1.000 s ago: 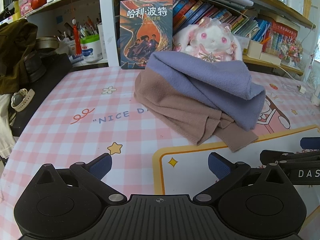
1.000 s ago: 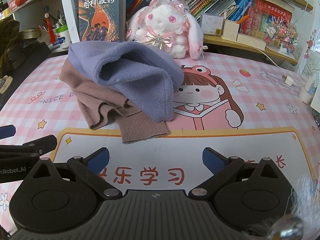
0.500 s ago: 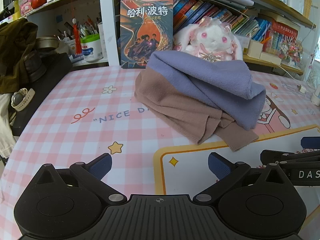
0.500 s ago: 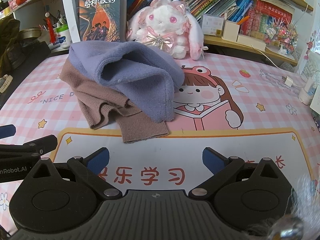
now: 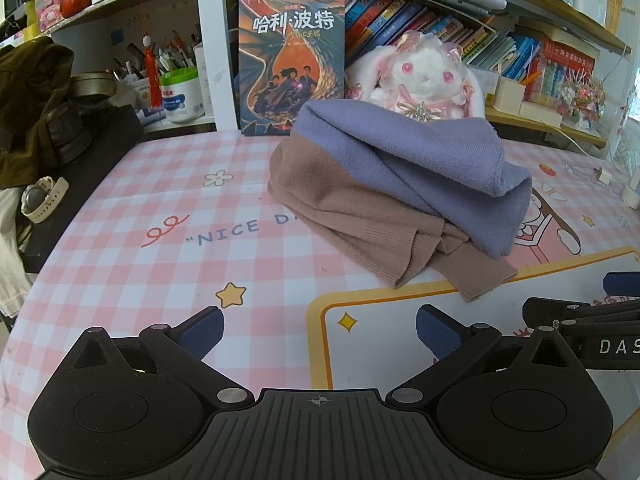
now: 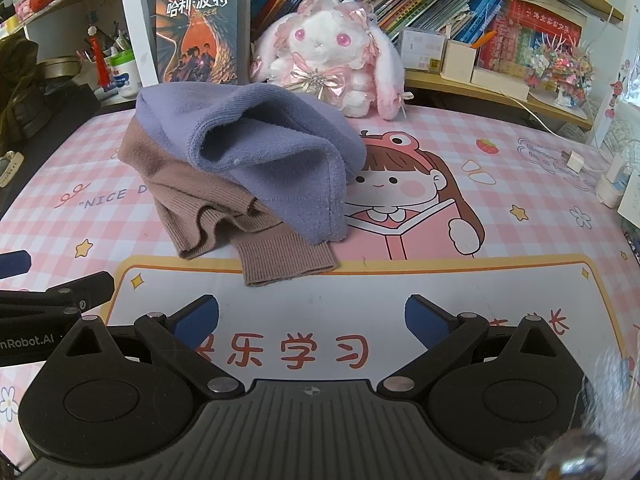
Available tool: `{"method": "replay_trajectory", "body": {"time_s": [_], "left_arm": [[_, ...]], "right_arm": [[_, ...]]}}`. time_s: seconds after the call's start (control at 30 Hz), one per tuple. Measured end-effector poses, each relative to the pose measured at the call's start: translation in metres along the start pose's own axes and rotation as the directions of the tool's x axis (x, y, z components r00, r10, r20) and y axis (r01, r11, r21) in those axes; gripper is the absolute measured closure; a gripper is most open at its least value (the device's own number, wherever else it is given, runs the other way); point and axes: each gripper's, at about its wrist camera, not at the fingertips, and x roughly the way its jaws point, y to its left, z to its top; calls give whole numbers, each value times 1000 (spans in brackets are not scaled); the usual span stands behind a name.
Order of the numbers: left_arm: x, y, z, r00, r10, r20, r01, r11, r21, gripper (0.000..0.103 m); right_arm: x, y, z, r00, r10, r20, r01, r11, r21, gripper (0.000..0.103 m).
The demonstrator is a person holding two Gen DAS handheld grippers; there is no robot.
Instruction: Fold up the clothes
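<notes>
Your left gripper (image 5: 318,330) is hovering low over the near edge of the tabletop (image 5: 168,248), its blue-padded fingers (image 5: 202,330) standing wide apart and gripping nothing. Your right gripper (image 6: 312,320) is sitting just beside it, above the white, yellow-bordered panel of the pink checked mat, fingers (image 6: 426,322) likewise spread wide and empty. Each gripper is showing at the edge of the other's view.

The knitted sweater, purple on top and brown below (image 5: 384,196), is lying in a loosely folded heap toward the middle of the tabletop, well ahead of both grippers and touching neither. Its purple part (image 6: 256,148) is draping over the brown part, and a ribbed brown cuff (image 6: 284,258) is reaching nearest to you, crossing the panel's yellow border.

At the far edge, a white and pink plush rabbit (image 6: 332,60) is sitting just behind the heap, and an upright illustrated book (image 5: 292,60) is standing to its left.
</notes>
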Motion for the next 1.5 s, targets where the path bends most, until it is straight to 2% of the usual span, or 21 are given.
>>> {"method": "replay_trajectory", "body": {"time_s": [1.5], "left_arm": [[14,11,5,999,-30,-27,31,999,25,0]], "right_arm": [[8,7,2,999,-38,-27,38,999,15,2]]}}
